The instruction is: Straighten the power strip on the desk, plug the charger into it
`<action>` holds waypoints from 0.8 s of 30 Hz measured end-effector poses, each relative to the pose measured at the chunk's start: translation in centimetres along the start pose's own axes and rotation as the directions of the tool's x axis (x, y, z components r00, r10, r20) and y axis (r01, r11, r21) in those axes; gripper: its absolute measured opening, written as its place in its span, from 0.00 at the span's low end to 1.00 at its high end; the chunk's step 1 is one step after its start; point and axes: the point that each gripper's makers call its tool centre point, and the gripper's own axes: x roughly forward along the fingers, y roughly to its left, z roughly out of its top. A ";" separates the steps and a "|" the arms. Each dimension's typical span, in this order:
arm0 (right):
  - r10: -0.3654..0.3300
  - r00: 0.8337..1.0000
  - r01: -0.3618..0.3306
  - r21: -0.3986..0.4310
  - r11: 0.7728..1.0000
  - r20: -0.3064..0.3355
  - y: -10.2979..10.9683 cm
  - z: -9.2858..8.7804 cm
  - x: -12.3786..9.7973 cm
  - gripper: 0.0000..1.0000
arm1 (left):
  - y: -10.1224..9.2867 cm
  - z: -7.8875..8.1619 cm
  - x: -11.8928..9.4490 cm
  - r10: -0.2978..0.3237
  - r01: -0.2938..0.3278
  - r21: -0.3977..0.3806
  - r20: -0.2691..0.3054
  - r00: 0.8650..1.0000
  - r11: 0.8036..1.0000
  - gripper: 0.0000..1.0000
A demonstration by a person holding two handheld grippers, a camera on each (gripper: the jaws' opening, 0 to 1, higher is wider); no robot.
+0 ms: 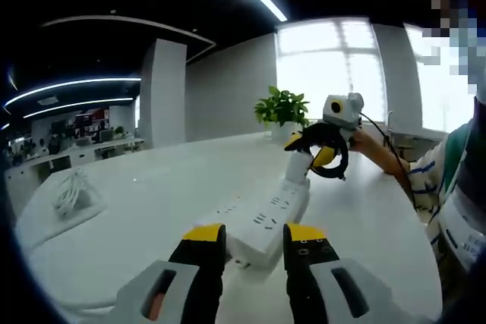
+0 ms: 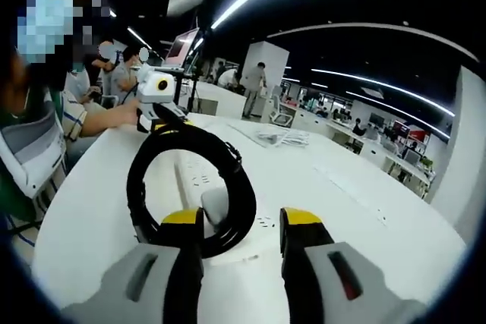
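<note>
Spread-jawed, the left hand-held gripper [image 1: 254, 242] faces the power strip's [image 1: 267, 218] near end; it runs lengthwise toward the right hand-held gripper [image 1: 323, 155], gripping the charger [image 1: 298, 166].

The left hand-held gripper [image 1: 254, 244] has two black jaws capped with yellow tips, set on pale grey bodies with dark slots; one slot shows orange. The right hand-held gripper [image 2: 241, 227] is built alike, with small screw holes in its jaws. The person wears a white shirt with blue stripes [image 1: 425, 176] and a green vest.
</note>
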 end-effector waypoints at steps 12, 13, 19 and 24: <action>0.001 0.996 -0.005 0.041 0.999 0.089 -0.3 1.5 -1.9 0.33 | -0.1 0.1 -0.2 -0.003 0.003 -0.012 0.002 1.000 1.000 0.30; 0.004 0.996 -0.008 0.046 0.999 0.093 -0.3 1.6 -2.1 0.33 | -0.2 0.1 -0.2 -0.004 0.004 -0.012 0.002 1.000 1.000 0.30; -0.084 0.996 0.083 0.033 0.996 0.033 -2.1 0.3 -2.8 0.32 | -0.3 -0.1 -0.1 -0.009 0.008 -0.009 -0.009 1.000 1.000 0.30; -0.073 0.997 0.075 0.101 0.992 -0.018 -2.3 -1.3 -2.4 0.28 | -0.3 -0.3 0.0 -0.005 0.004 -0.012 -0.019 1.000 1.000 0.30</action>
